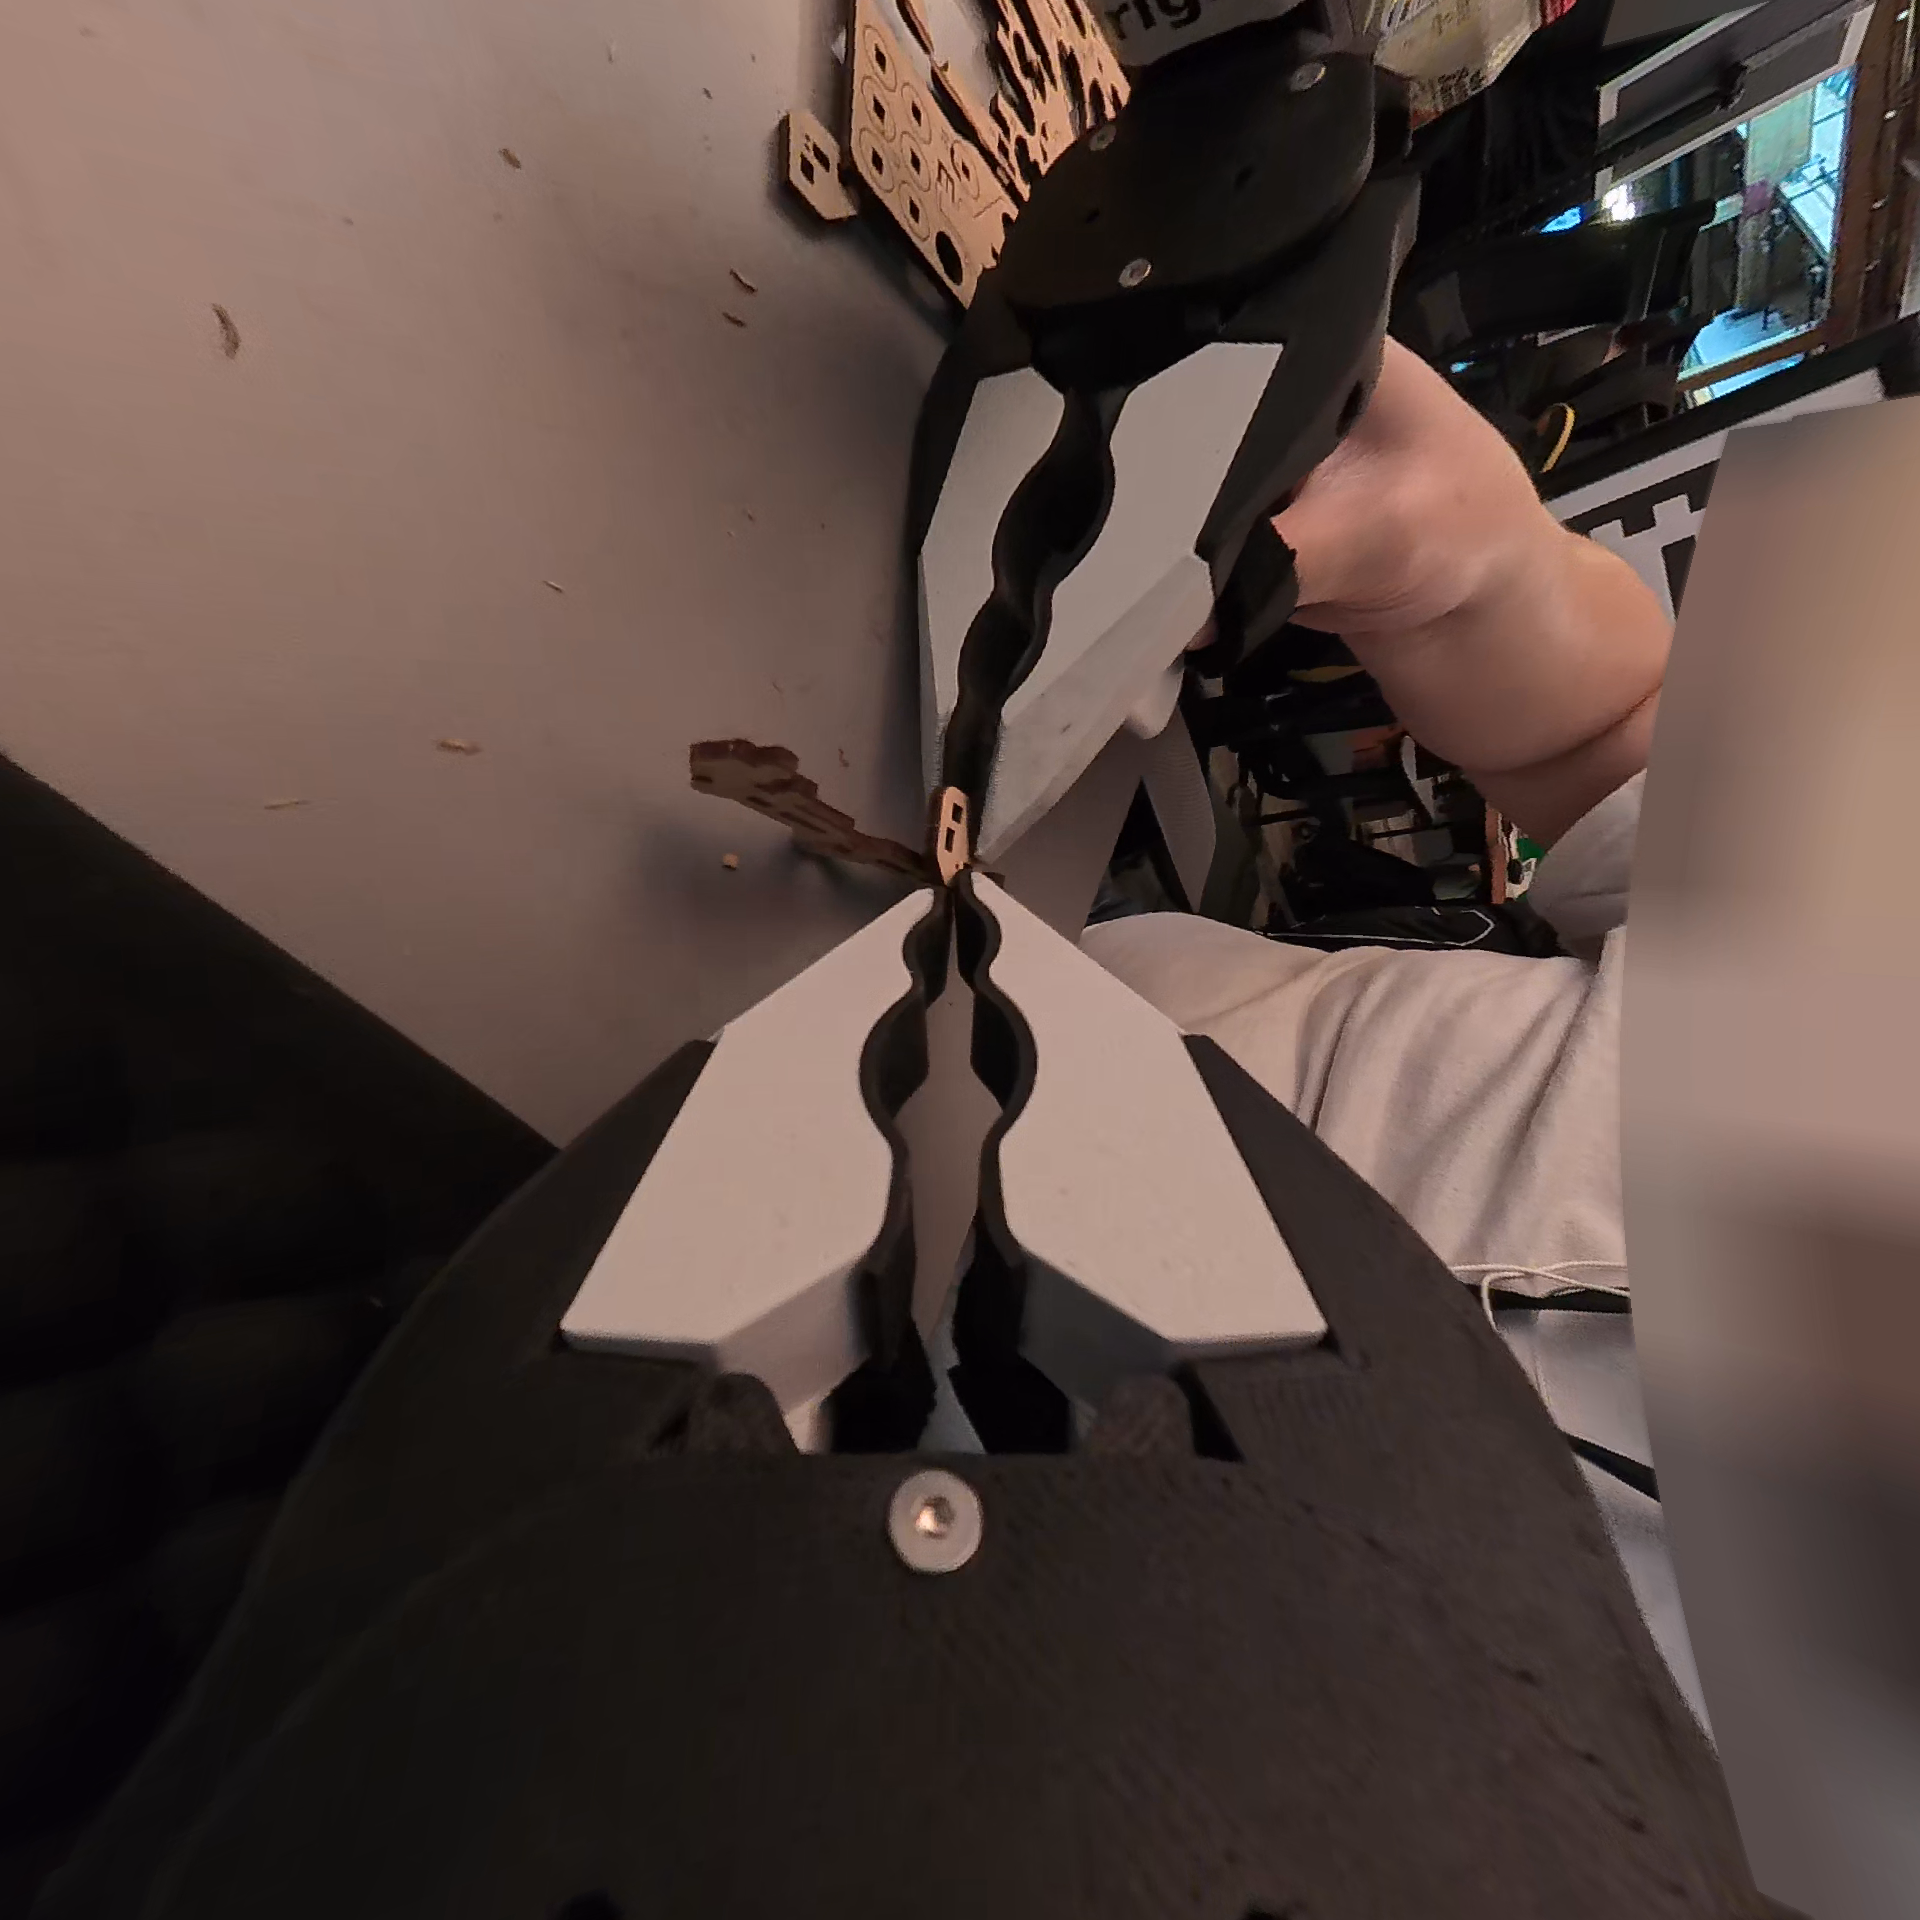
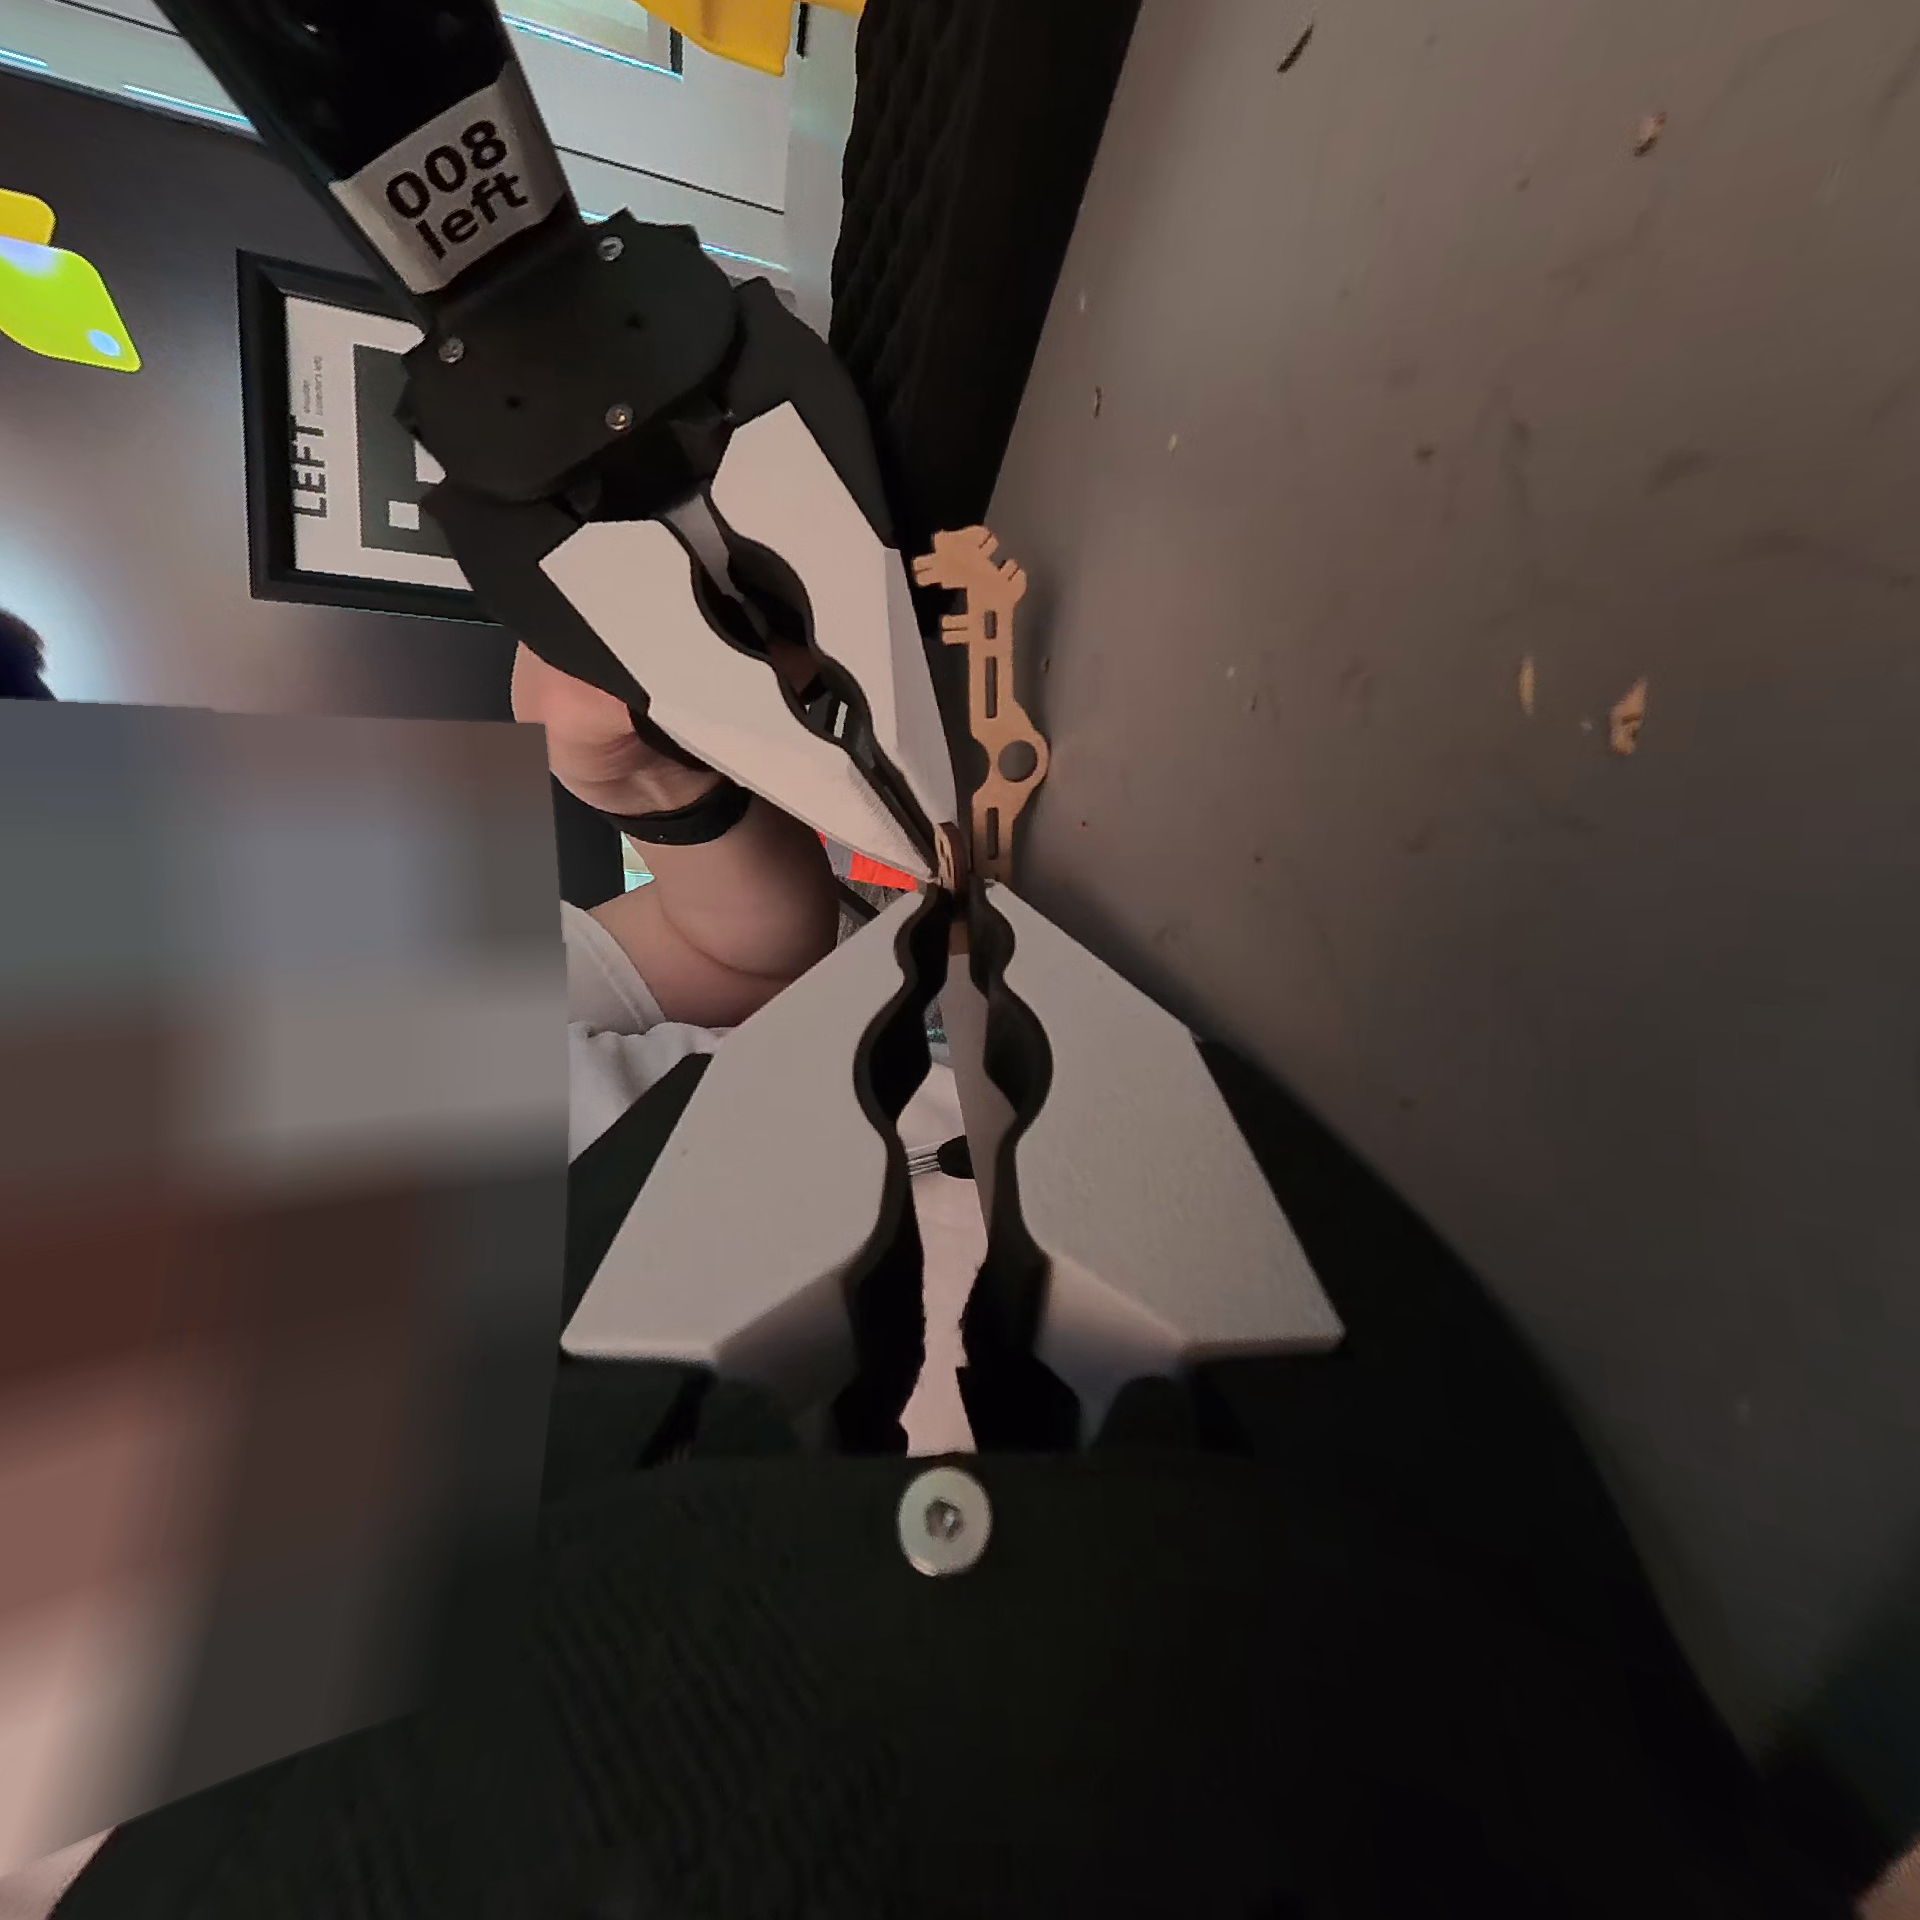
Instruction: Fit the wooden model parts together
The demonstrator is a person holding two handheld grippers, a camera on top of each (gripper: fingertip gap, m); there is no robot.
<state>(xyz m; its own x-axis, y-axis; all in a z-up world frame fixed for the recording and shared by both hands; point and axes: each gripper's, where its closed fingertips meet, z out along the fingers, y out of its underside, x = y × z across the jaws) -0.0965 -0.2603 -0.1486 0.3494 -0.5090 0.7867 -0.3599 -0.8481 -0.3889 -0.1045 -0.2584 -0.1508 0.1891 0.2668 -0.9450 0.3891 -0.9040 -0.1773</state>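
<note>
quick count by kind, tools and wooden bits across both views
tools: 2 (left tool, right tool)
long slotted strip: 1
small wooden piece between the tool tips: 1
cut-out wooden sheet: 1
loose wooden tab beside the sheet: 1
total: 6, not counting the scattered wood chips

table (image 1: 364, 468): grey, matte | scattered wood crumbs (image 1: 223, 330) on it | laser-cut wooden sheet (image 1: 935, 177) flat at table's far edge, small loose piece (image 1: 816, 166) just beside the sheet
</note>
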